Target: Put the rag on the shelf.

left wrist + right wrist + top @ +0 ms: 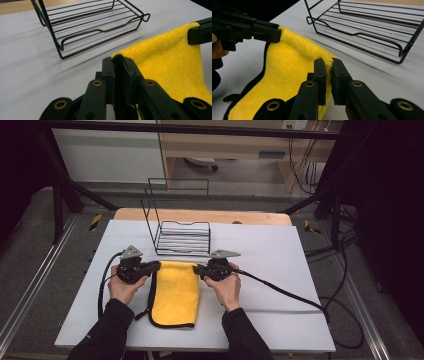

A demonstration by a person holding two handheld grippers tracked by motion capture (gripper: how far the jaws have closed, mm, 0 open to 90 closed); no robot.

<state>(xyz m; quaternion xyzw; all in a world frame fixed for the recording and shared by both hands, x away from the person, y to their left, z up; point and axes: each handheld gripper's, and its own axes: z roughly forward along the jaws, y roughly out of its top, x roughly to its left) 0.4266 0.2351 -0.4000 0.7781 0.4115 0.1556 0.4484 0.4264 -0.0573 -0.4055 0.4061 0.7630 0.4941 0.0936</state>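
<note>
1. High view: a yellow cloth with a dark edging lies at the centre of the frame on the white table, its long side running toward the bottom edge.
2. High view: the left gripper sits left of centre and meets the cloth's upper left corner; the person's left hand holds it from below.
3. High view: the right gripper sits just right of centre at the cloth's upper right corner, held by the right hand. A black cable trails from it toward the lower right of the frame.
4. High view: a black wire rack stands just above the cloth, near the frame's middle, apart from both grippers.
5. Left gripper view: the jaws rise from the bottom centre and are clamped on a corner of the yellow cloth, which spreads to the right. The other gripper pinches the cloth's far corner at the upper right edge. The wire rack fills the upper left.
6. Right gripper view: the jaws at bottom centre are pressed together on the yellow cloth, which hangs to the lower left. The other gripper grips the far corner at the upper left. The wire rack sits at the upper right.
</note>
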